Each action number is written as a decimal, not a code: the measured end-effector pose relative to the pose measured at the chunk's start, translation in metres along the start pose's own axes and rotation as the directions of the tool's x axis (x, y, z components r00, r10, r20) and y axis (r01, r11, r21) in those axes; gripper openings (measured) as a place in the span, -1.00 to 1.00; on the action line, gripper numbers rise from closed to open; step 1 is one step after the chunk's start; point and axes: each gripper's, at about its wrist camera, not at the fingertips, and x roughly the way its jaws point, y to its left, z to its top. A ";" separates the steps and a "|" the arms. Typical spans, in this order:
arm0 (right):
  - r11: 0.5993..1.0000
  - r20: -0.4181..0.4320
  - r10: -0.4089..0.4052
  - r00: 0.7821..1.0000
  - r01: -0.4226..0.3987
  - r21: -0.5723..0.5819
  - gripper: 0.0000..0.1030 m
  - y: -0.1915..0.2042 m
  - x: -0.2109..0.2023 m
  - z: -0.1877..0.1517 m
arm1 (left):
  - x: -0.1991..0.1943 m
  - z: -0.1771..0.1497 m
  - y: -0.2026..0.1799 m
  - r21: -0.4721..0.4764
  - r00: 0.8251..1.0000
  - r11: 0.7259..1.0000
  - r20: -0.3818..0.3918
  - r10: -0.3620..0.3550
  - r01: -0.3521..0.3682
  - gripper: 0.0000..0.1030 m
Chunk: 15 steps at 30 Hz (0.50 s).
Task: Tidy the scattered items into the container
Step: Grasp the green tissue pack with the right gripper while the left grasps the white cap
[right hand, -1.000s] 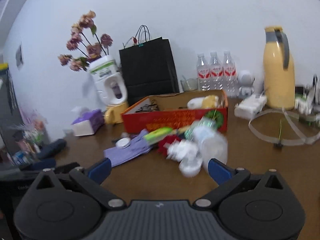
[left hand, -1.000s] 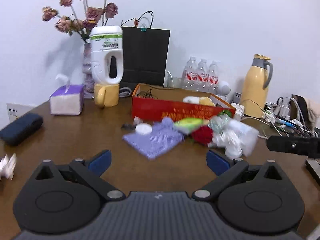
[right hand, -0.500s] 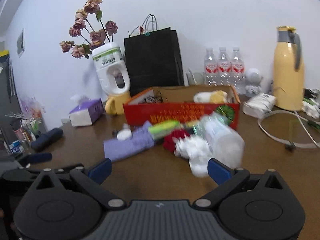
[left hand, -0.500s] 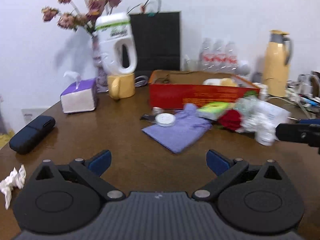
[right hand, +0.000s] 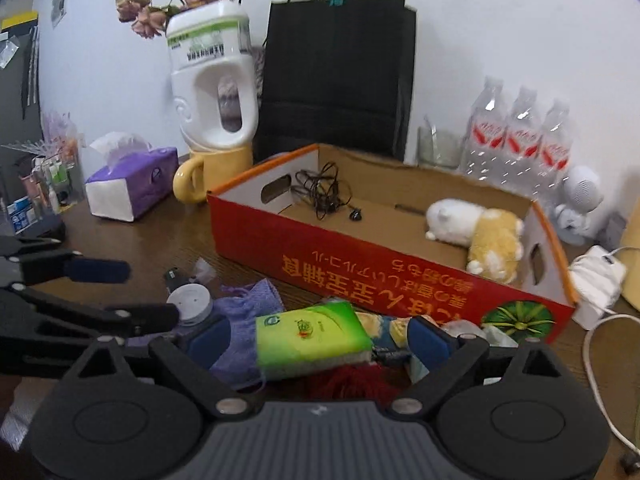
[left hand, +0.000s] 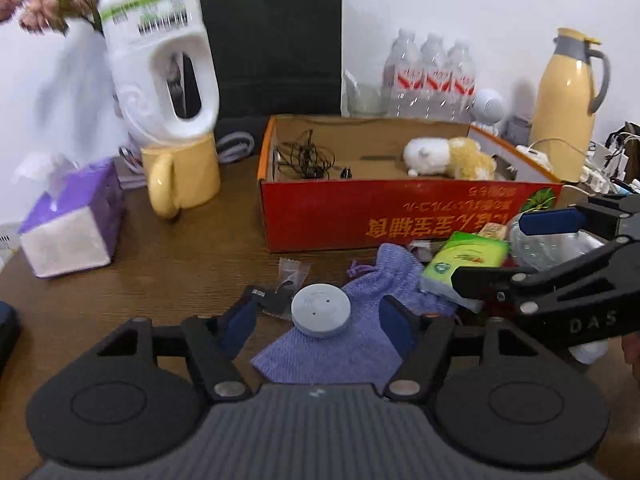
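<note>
Because the box [left hand: 400, 216] sits just behind the clutter, you hold each hand-held gripper wide over a pick: left [left hand: 316, 320] astride the disc [left hand: 321, 309], right [right hand: 316, 340] astride the green pack [right hand: 310, 334].

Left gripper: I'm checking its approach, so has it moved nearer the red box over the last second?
Yes. The left gripper has advanced toward the red box, now straddling the white disc.

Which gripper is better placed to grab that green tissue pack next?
Right. The right gripper is open with the green tissue pack between its jaws, while the left gripper brackets the white round disc.
</note>
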 end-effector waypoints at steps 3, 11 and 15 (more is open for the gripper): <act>1.000 -0.035 0.012 0.999 -0.013 -0.008 0.82 0.000 0.014 0.000 | 0.018 0.002 0.006 -0.050 0.998 0.998 -0.052 -0.040 0.038 0.18; 0.997 -0.050 0.042 0.998 -0.038 0.070 0.24 -0.010 0.021 -0.006 | 0.030 0.003 0.013 -0.114 0.995 0.992 -0.075 -0.059 0.050 -0.20; 0.996 -0.028 0.048 0.998 -0.046 0.081 0.24 -0.013 0.012 -0.006 | 0.028 0.005 0.013 -0.123 0.995 0.991 -0.072 -0.065 0.056 -0.22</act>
